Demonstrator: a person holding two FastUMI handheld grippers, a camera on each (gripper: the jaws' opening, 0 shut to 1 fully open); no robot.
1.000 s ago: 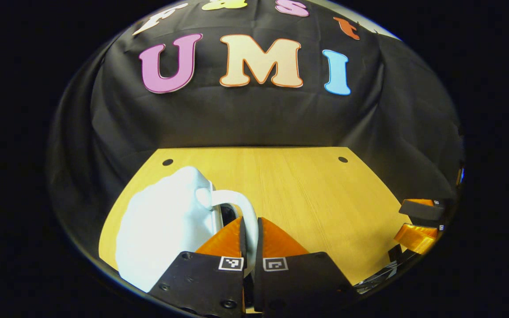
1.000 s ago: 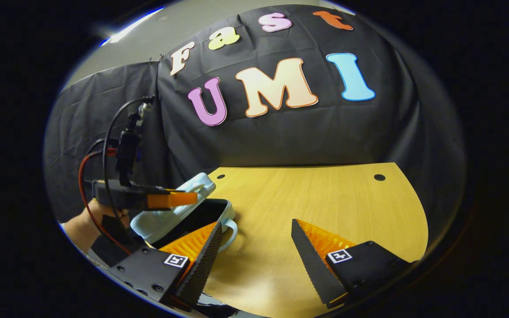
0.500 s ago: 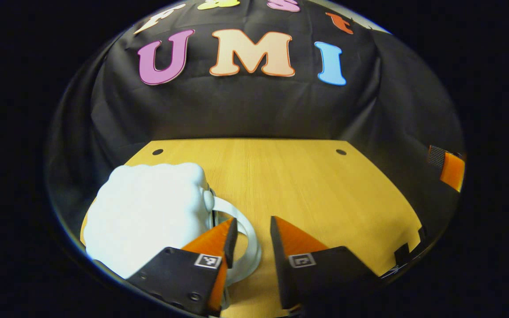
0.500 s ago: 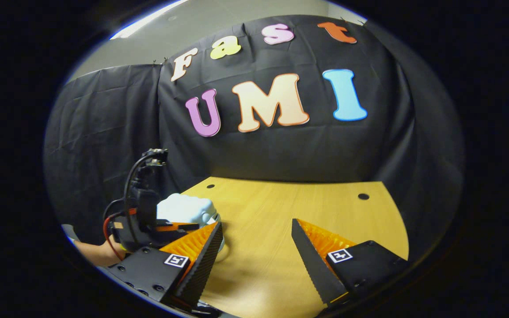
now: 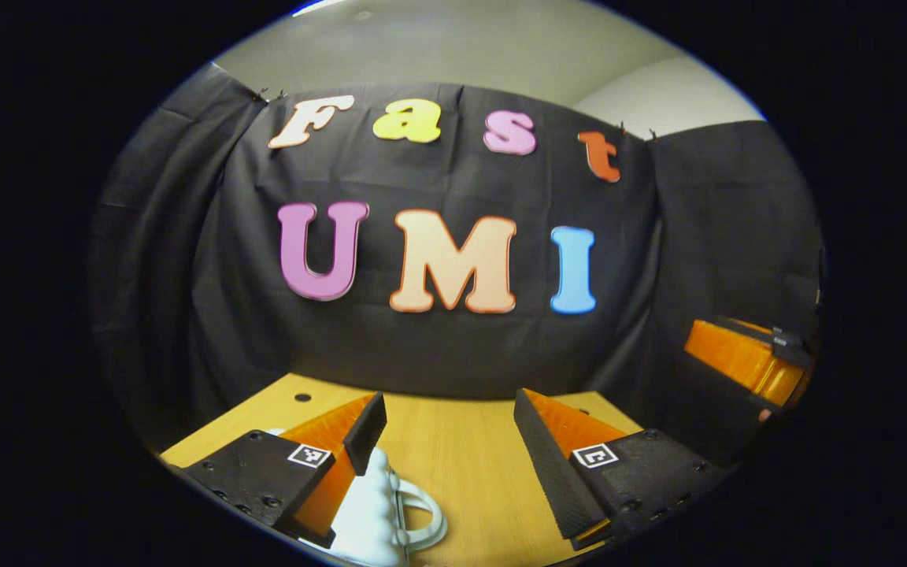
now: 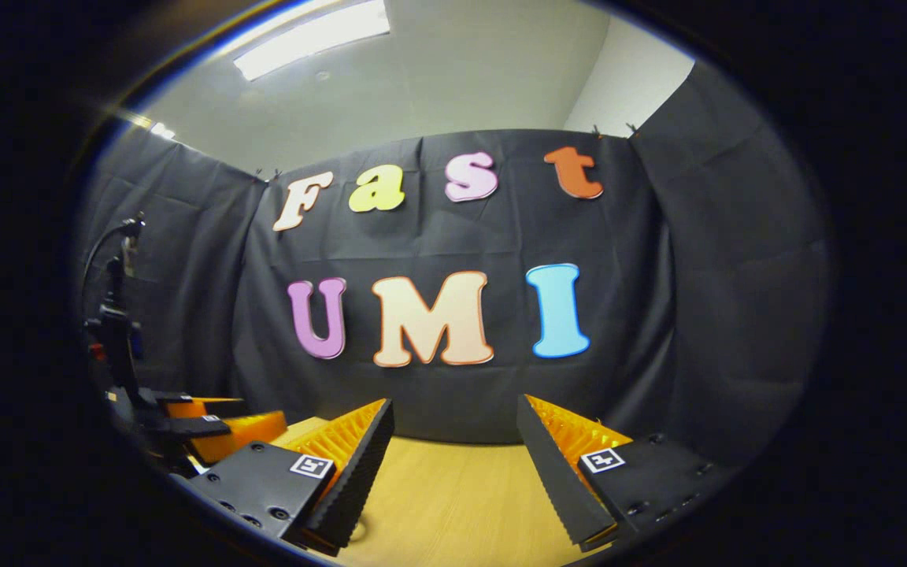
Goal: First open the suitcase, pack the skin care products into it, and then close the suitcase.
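since half a second ago you have tipped both cameras upward, so the pale blue-white hard-shell toy suitcase [image 5: 375,512] with its looped white handle [image 5: 422,524] has dropped to the bottom left of the left gripper view, on the yellow wooden table [image 5: 469,472]. your left gripper [image 5: 446,441] has its jaws released and wide apart, grasping nothing, its left finger just over the case. your right gripper [image 6: 453,457] is likewise spread and empty at the bottom of the right gripper view, with the other gripper at lower left. the case lies shut, so the job looks done or nearly so. it is probably light, rigid and slick on its lumpy shell; the thin handle loop is the surest place to pinch, gently.
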